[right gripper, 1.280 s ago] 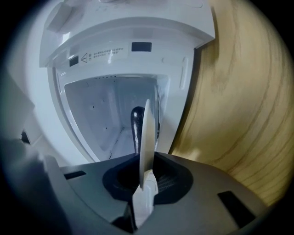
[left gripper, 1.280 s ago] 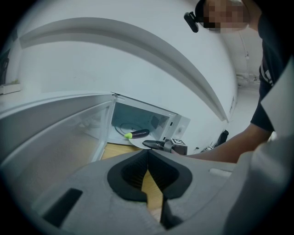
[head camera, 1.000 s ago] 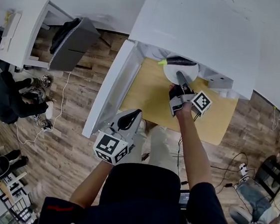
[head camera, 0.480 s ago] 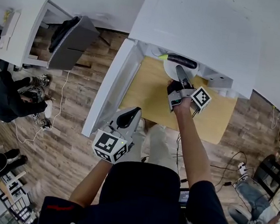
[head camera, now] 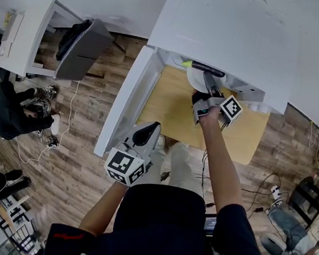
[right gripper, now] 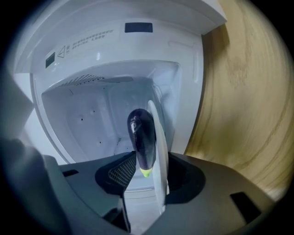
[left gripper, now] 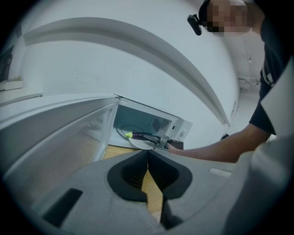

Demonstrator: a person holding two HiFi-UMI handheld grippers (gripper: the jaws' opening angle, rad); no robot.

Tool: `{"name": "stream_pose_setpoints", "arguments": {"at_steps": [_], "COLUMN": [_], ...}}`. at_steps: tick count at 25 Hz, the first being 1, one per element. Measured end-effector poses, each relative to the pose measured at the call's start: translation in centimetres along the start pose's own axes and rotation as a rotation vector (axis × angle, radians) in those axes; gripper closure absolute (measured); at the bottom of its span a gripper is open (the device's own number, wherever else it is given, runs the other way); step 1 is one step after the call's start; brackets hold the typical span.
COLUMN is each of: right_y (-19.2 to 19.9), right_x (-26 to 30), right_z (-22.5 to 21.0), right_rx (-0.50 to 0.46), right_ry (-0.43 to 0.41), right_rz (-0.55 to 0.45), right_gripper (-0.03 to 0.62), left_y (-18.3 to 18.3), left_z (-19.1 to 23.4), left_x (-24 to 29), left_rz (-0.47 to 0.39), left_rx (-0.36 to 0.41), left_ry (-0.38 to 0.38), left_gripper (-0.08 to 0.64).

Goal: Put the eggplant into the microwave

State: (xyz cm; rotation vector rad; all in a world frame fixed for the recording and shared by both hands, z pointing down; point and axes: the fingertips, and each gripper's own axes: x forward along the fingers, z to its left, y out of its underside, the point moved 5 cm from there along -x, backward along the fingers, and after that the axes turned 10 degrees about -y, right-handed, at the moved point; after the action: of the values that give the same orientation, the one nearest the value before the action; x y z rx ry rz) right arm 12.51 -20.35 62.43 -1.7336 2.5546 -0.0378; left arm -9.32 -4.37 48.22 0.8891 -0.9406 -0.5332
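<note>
1. Since the earlier frames, the right gripper point(head camera: 209, 85) has been carried slightly further toward the microwave point(left gripper: 154, 120), and the plate point(head camera: 197, 80) has gone with it. Its jaws have just been opening and are now seen apart. The plate's rim stands between them but is no longer clamped.
2. The microwave is carried on the wooden surface point(head camera: 167, 110), and its door point(head camera: 125, 100) is swung wide open.
3. The left gripper point(head camera: 149, 133) is held back, well apart from the oven, with its jaws closed on nothing.
4. The plate is seen at the mouth of the cavity. How deep it sits cannot be told for certain.
5. The eggplant point(right gripper: 142, 135) is lying on the plate, just inside the opening.
6. The placing is judged nearly done, since the eggplant is in and the plate appears released. What is left is judged to be withdrawing the right gripper, and perhaps nudging the plate deeper first.
</note>
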Motion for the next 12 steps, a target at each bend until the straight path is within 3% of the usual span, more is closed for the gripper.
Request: {"name": "stream_pose_setpoints", "arguments": {"at_steps": [12], "right_y": [0.14], "right_x": [-0.03], "right_z": [-0.28], "right_rx": [0.045], "right_ry": [0.021], "right_rz": [-0.021], "right_gripper": [0.433], "left_y": [-0.34], "left_z": [-0.11], "left_x": [0.16], "left_rz": [-0.006], "left_rx": [-0.007], "left_ry": [0.000], "left_gripper": [0.541]}}
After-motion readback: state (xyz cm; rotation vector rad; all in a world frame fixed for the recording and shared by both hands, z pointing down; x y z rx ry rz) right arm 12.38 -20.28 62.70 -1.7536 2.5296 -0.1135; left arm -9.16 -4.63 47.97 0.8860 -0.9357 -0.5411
